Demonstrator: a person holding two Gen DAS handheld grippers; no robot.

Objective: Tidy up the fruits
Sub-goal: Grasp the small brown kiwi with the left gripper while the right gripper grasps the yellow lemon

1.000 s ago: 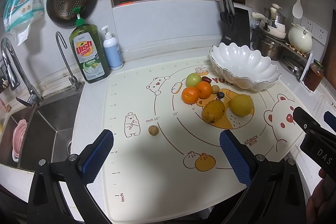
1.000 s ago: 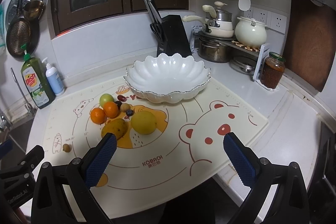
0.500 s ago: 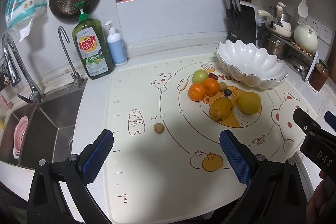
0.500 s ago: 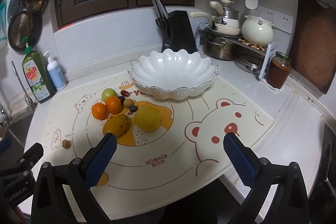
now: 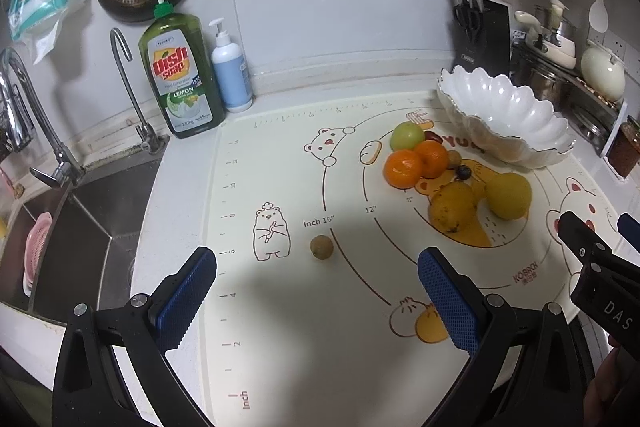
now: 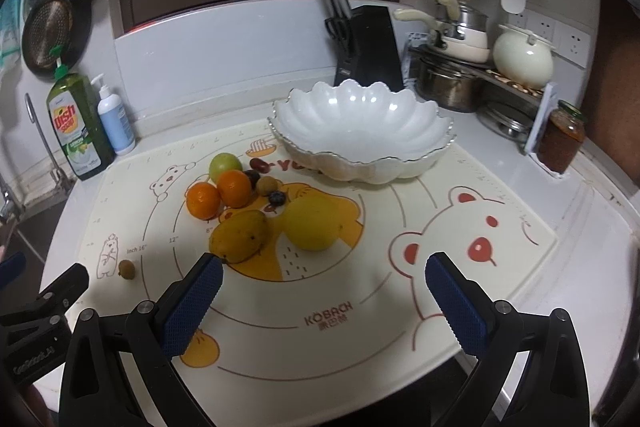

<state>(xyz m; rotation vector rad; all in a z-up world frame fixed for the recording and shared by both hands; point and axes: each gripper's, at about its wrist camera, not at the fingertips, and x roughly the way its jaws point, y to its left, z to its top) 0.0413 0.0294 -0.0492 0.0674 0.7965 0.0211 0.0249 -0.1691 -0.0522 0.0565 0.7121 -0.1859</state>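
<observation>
The white scalloped ceramic bowl (image 6: 362, 131) holds nothing; the fruits lie beside it on the cream bear-print mat (image 6: 400, 291): 2 oranges (image 6: 220, 194), a green apple (image 6: 225, 165), a mango (image 6: 239, 235) and a yellow lemon (image 6: 313, 223). Both the left claw (image 5: 316, 301) and the right claw (image 6: 322, 301) gape wide, holding nothing. Only the left view shows the steel sink (image 5: 76, 223).

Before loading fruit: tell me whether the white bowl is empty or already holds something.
Empty. The white bowl shows only bare glossy interior; all the fruit lies outside it on the mat.
</observation>
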